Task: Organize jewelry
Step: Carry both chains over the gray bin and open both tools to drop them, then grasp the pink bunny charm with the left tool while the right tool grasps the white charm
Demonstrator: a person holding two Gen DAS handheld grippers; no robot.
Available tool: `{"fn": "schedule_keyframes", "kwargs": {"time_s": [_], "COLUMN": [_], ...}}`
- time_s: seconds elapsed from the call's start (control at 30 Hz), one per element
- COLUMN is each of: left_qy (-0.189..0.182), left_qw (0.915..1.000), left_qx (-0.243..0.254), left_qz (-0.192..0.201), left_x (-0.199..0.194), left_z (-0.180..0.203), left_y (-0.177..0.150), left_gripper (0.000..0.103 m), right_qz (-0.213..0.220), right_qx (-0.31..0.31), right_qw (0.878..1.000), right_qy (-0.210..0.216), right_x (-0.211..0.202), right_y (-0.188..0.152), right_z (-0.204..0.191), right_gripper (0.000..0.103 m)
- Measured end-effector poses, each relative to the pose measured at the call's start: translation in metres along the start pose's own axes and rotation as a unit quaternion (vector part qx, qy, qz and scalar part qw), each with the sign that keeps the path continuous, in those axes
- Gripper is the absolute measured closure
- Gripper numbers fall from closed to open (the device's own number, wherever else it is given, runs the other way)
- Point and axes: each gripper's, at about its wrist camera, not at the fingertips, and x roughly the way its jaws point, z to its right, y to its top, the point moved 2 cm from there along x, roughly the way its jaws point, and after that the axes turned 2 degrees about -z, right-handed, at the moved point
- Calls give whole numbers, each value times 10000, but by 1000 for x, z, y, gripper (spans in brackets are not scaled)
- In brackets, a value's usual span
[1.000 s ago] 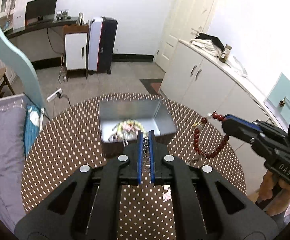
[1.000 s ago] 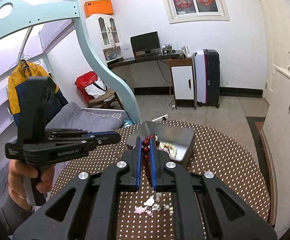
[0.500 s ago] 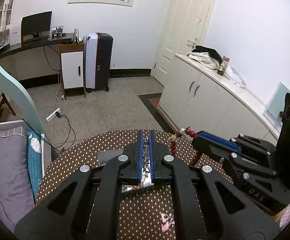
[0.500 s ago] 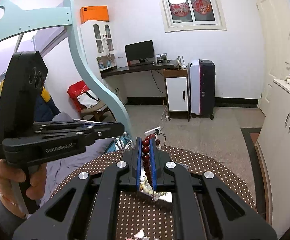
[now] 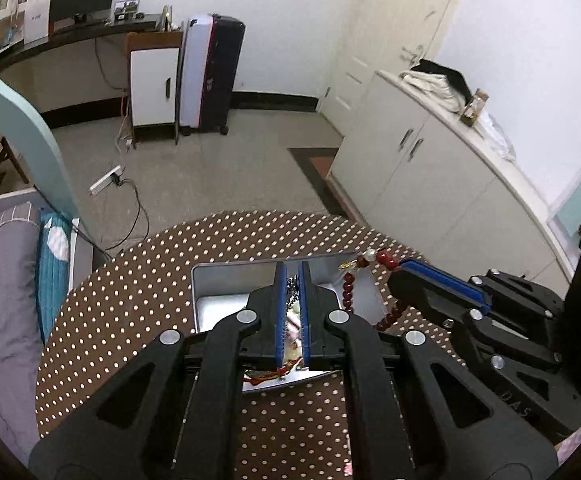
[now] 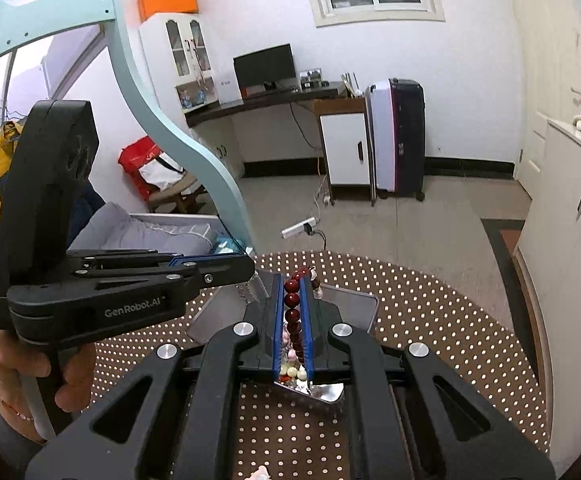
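Home bedroom: bed (image 6: 150, 232), suitcase (image 6: 398, 136), desk (image 6: 266, 100)

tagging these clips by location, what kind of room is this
Most likely a bedroom at home: a bed with grey bedding, a desk with a monitor, and a suitcase by the wall.

Tin (image 5: 226, 304) floor mostly hidden behind left claw (image 5: 291, 280); item pinched there too small to tell. Bracelet (image 6: 292, 300) lower loop hidden below right claw (image 6: 293, 286).

Two close wrist fisheyes angled down, sharing the metal tin (image 5: 226, 280) (image 6: 354, 304).
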Motion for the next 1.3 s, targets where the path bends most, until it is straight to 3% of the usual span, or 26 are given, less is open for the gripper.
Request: {"fn": "schedule_keyframes", "kwargs": {"time_s": [0.33, 0.4, 0.43, 0.47, 0.5, 0.53, 0.87, 1.17, 1.3], "left_qy": [132, 147, 154, 181, 224, 235, 307, 147, 301], "left_qw": [9994, 9993, 9993, 9993, 9995, 9995, 9978, 9940, 9923], "left_qx": [207, 256, 256, 237, 198, 209, 583, 1019, 1112], "left_qz": [-238, -228, -224, -207, -50, 94, 17, -377, -458], "left_x": [4, 0, -2, -5, -11, -17, -35, -16, -5], "left_z": [3, 5, 5, 5, 5, 6, 25, 56, 62], "left_y": [-18, -21, -24, -27, -31, -35, -99, -161, -172], "left_gripper": [96, 90, 71, 38, 35, 35, 35, 35, 35], "right_qz": [5, 37, 54, 63, 75, 72, -294, -787, -824], "right_qx": [63, 65, 63, 59, 48, 27, -52, 22, 101], "right_qw": [10000, 10000, 10000, 10000, 10000, 10000, 9994, 9967, 9963], "right_qy": [-36, -28, -27, -27, -28, -30, -198, -207, -228], "right_x": [-12, -21, -25, -28, -33, -38, -58, -58, -64], "right_y": [-3, -5, -6, -6, -9, -13, -71, -133, -145], "right_z": [-1, -1, -1, -1, -1, -2, -4, -4, -2], "right_gripper": [94, 94, 94, 94, 94, 93, 92, 83, 82]}}
